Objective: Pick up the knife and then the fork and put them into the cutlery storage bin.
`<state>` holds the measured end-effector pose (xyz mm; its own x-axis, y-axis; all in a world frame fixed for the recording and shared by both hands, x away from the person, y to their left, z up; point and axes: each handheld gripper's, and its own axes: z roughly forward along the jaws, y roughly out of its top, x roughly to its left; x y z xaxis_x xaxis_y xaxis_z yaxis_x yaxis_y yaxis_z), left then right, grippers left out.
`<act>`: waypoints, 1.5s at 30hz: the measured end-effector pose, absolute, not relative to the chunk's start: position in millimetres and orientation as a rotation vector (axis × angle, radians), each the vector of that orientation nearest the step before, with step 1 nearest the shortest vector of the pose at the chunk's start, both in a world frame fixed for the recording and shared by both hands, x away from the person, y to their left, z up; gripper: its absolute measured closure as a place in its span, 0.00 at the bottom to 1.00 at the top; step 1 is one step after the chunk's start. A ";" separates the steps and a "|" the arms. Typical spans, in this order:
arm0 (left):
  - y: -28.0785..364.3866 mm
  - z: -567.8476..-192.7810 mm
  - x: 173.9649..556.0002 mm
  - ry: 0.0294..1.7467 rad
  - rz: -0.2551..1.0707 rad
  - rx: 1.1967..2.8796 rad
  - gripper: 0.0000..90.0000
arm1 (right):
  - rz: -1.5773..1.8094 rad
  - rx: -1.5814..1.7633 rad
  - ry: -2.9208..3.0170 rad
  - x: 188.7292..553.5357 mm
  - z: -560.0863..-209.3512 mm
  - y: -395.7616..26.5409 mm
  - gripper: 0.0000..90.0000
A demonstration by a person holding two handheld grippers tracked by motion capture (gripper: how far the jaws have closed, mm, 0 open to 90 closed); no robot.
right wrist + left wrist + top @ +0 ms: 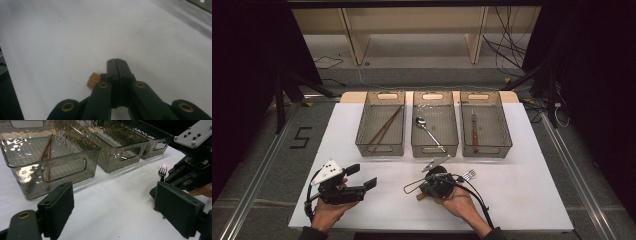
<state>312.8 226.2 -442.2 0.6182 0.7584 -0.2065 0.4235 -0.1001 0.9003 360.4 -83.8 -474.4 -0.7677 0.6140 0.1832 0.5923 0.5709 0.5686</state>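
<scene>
The fork (468, 175) lies on the white surface (522, 200) just below the three bins, its wooden handle end showing beside the right tool (117, 65), whose jaws have come together on it; the left tool (112, 210) waits wide open and empty. Chopsticks (384, 127), spoon (428, 131) and knife (474, 132) already sit in separate bins, so by my reading this fork is the last piece to sort. A "5" (301, 137) is marked on the floor.

Each hand-held gripper is matte black with brass-ringed pivot holes. The left hand-held gripper (371, 183) carries a grey three-cornered plate dotted with dark screws. A black cable loops from the right hand-held gripper (117, 65); dark sleeves show.
</scene>
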 end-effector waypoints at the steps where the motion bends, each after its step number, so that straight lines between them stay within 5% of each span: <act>1: 226.0 -442.2 312.9 0.972 0.375 1.728 0.17 | 0.977 1.054 2.756 360.3 -474.4 -84.0 1.00; 24: 226.0 -442.2 313.0 0.972 0.374 1.732 0.17 | 0.903 0.981 2.841 358.3 -470.2 -92.1 1.00; 35: 225.2 -442.4 313.7 0.971 0.372 1.734 0.17 | 0.754 0.617 2.967 367.3 -448.6 -104.4 0.47; 45: 225.6 -442.5 313.5 0.976 0.372 1.726 0.17 | 0.515 0.385 3.023 369.7 -448.2 -95.4 0.38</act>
<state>313.5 225.6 -442.5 0.6164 0.7587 -0.2108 0.4264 -0.0966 0.8994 369.7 -95.4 -448.2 -0.9676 0.2523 -0.0085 0.2353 0.9133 0.3325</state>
